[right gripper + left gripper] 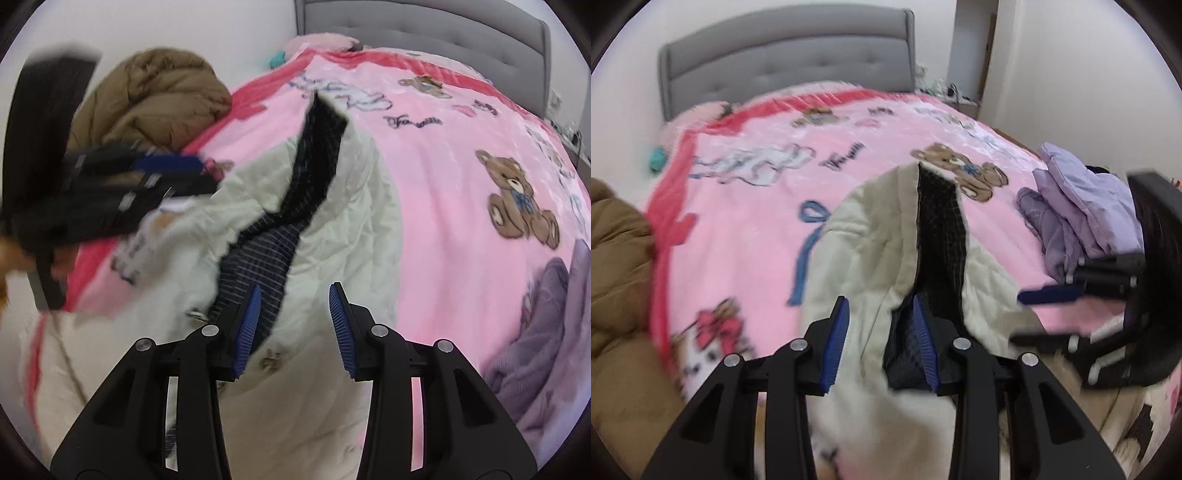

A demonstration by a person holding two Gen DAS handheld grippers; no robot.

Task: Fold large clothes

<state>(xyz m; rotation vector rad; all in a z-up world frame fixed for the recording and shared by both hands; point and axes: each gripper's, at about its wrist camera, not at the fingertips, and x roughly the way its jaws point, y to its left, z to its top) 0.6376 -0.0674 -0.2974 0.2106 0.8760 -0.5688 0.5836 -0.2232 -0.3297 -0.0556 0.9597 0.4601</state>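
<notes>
The cream quilted jacket with dark checked lining (886, 236) lies front-open on the pink cartoon-print blanket (746, 206) of the bed. The left tongs (882, 343) straddle its left front edge, half-closed, grip uncertain. The right tongs (295, 332) stand half-open over its right panel, pads clear. Seat each edge fully between the pads before folding the panels inward.

Cream jacket (871, 229) spread on pink blanket (746, 229), dark checked lining (940, 229) showing along opening. Left gripper (882, 339) over jacket hem, fingers (838, 343) apart, cloth between them, grip unclear. Right gripper (1067, 295) blurred at right edge. Brown coat (617, 266) left, lilac clothes (1078, 206) right, grey headboard (790, 51) behind.
</notes>
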